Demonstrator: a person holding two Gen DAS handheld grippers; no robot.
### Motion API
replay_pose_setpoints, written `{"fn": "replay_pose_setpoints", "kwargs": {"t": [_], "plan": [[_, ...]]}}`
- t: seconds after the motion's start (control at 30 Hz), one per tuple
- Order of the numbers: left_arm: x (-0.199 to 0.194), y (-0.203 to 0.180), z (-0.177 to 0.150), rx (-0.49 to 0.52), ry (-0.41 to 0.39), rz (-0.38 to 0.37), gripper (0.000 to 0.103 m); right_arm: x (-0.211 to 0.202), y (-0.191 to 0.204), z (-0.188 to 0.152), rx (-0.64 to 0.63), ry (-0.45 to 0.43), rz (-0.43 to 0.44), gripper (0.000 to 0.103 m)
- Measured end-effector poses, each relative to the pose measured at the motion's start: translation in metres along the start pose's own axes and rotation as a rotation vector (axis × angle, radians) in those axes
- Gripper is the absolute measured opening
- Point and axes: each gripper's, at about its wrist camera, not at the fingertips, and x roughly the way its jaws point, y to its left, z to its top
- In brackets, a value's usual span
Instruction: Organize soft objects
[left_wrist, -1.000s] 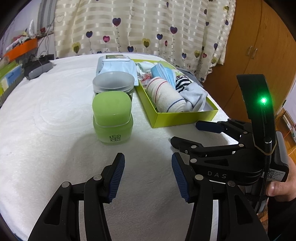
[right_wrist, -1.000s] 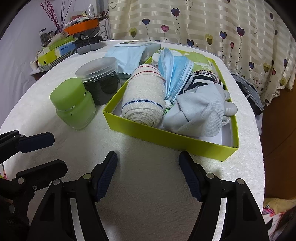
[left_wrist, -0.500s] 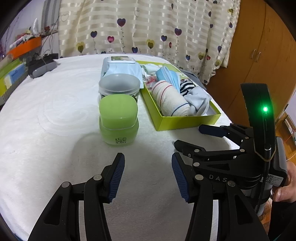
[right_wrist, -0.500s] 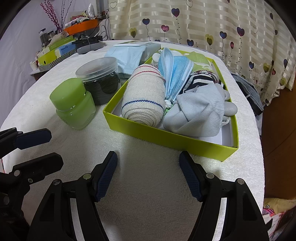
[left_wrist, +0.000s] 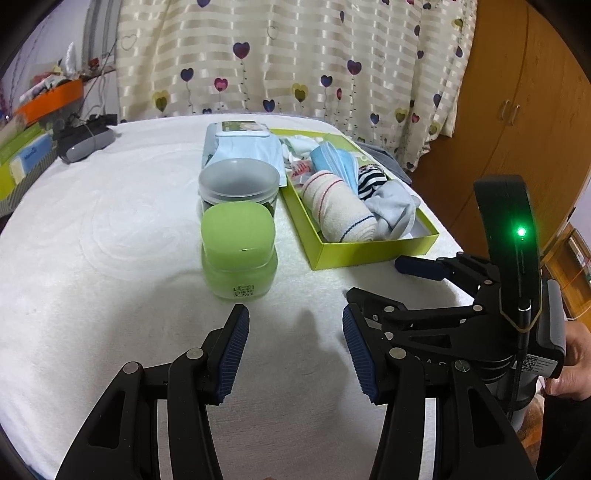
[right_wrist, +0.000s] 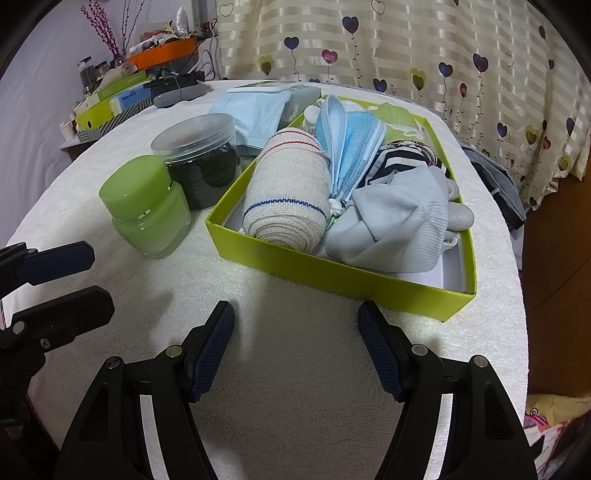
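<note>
A lime green box (right_wrist: 332, 271) (left_wrist: 373, 253) holds a rolled cream towel (right_wrist: 286, 197) (left_wrist: 338, 208), blue face masks (right_wrist: 351, 147), a striped sock (right_wrist: 400, 160) and a pale grey-blue cloth (right_wrist: 397, 225) (left_wrist: 393, 210). A light blue soft pack (right_wrist: 255, 109) (left_wrist: 243, 146) lies on the white cover behind the jars. My left gripper (left_wrist: 293, 350) is open and empty, just short of the green jar. My right gripper (right_wrist: 297, 350) (left_wrist: 376, 280) is open and empty in front of the box.
A green jar (left_wrist: 238, 254) (right_wrist: 146, 208) and a clear-lidded dark jar (left_wrist: 238, 184) (right_wrist: 199, 160) stand left of the box. A grey device (left_wrist: 83, 142) and boxes (right_wrist: 110, 101) lie at the far left. Curtain behind; wooden wardrobe (left_wrist: 517, 110) right.
The left gripper has drawn back a little and turned, so the jars and box look farther off. The right gripper has hardly moved. Both stay open.
</note>
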Motion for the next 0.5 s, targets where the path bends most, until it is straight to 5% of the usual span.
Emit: {"fn": "replay_pose_setpoints", "kwargs": {"t": [0.5], "plan": [[-0.0013,-0.0036,0.0043,0.027,-0.019,0.047,0.051,0.0,-0.0003,0.0,0.0,0.0,0.0,0.07]]}}
